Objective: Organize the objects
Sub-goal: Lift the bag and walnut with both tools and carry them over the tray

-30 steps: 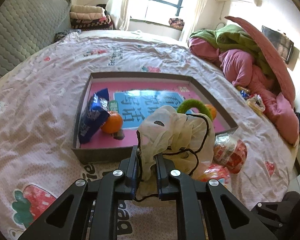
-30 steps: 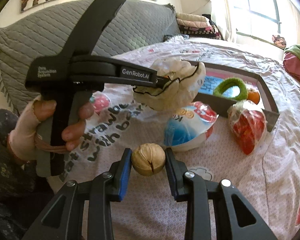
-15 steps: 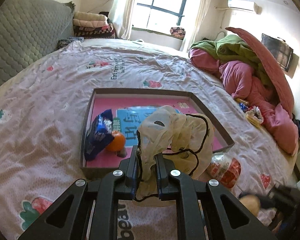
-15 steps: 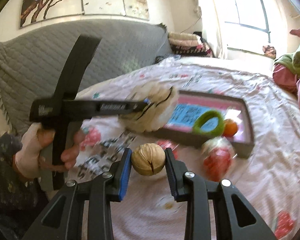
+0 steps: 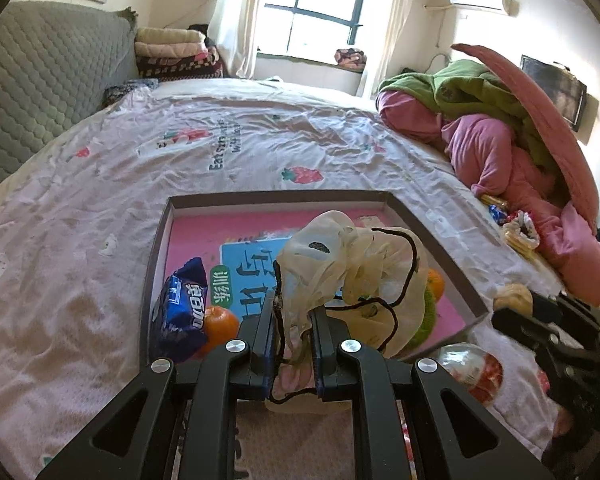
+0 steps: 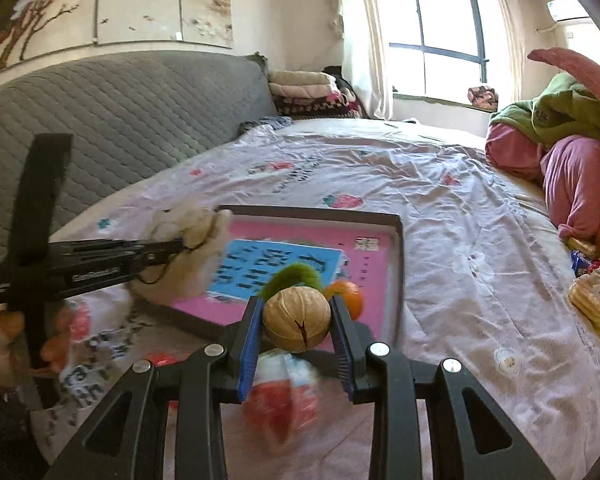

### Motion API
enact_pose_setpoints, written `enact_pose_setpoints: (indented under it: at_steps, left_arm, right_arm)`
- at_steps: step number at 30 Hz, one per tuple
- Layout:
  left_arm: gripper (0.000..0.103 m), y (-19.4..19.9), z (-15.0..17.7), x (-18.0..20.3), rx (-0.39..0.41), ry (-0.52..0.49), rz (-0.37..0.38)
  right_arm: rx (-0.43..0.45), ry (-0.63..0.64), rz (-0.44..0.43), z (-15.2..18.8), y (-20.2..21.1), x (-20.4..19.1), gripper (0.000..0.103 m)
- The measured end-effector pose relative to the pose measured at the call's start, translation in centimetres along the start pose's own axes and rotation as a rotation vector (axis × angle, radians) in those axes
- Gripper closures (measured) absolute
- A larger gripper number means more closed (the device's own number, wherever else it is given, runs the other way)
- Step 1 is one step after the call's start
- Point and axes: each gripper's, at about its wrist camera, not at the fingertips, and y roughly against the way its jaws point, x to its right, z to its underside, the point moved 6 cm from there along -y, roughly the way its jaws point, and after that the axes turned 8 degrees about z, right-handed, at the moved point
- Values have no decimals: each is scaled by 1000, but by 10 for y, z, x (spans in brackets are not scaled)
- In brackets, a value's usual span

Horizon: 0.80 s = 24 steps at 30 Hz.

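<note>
A bedroom in bright daylight. The bed (image 5: pixel 260 160) fills the middle, covered by a pale pink sheet (image 5: pixel 80 280) printed with strawberries and dark lettering, creased all over. On the left stands a grey quilted headboard (image 5: pixel 32 92); above it hangs a panelled painting of blossom branches (image 6: pixel 112 4) on a cream wall. At the far end, a dark-framed window (image 5: pixel 320 12) lets in strong light between white curtains (image 5: pixel 236 12), with a small bundle on its sill. Folded blankets (image 5: pixel 172 52) are stacked in the far left corner. On the right lies a heap of pink and green bedding (image 5: pixel 500 136). An air conditioner (image 5: pixel 480 0) sits high on the right wall, a dark framed panel (image 5: pixel 552 88) below it.
</note>
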Motion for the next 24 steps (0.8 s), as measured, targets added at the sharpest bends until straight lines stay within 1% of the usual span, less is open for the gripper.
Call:
enact_pose_setpoints:
  at_steps: [9, 24]
  left_arm:
    - [89, -21, 1, -7, -30, 6, -4]
    - [89, -35, 13, -2, -73, -24, -12]
  right_arm:
    - [-63, 25, 51, 9, -40, 15, 69]
    - [-137, 38, 68, 19, -63, 20, 69]
